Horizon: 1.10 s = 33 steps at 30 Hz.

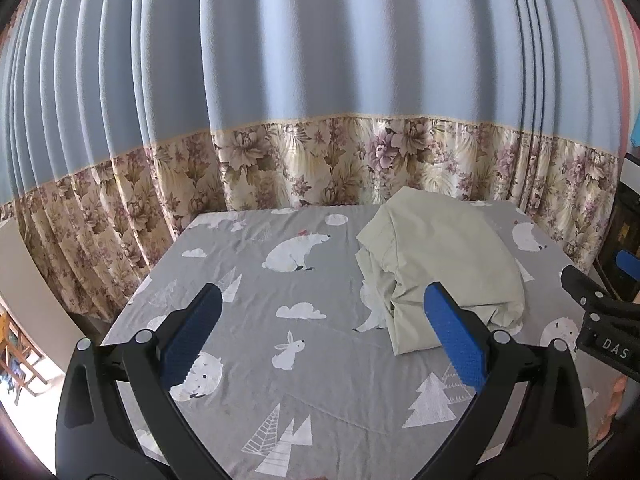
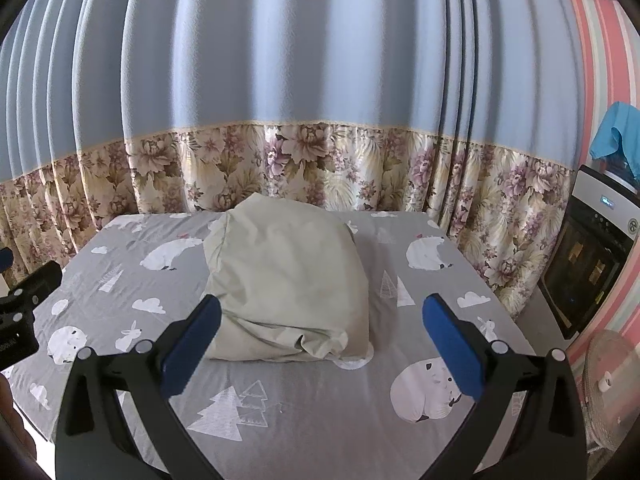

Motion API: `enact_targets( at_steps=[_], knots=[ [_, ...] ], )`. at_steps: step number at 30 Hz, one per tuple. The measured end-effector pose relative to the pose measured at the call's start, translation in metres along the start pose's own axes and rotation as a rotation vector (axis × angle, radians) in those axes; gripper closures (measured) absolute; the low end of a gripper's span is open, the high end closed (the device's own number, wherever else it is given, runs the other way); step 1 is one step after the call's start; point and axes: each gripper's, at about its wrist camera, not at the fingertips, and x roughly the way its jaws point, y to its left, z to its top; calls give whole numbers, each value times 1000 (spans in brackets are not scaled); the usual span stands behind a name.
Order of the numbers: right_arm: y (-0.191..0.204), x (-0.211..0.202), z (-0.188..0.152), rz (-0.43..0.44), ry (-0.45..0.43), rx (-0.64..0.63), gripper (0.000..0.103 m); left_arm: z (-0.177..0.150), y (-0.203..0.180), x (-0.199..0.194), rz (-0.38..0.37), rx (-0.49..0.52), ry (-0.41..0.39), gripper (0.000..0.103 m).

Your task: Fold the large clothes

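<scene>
Distance separates both tongs from the pale green, loosely bundled cloth garment on the grey animal-print bedsheet. Right tongs face it squarely, nearer; left tongs see it ahead-right. Both gape wide, empty.

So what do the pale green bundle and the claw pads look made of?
The pale green bundle looks like thin woven cotton or a blend, matte, with soft creases. The pads on the right claw look like blue textured rubber on black plastic arms.
</scene>
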Motion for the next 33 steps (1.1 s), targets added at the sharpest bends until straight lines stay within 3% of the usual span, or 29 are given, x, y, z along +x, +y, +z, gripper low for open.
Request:
enact_targets(
  at_steps=[16, 26, 33],
  knots=[
    [1, 7, -1, -15, 12, -5, 2, -4, -2, 9, 17, 2, 15, 3],
    [3, 18, -3, -27, 30, -16, 2, -6, -1, 8, -16, 10, -4, 3],
    [6, 19, -4, -30, 32, -16, 2, -8, 6, 10, -37, -20, 27, 3]
  ],
)
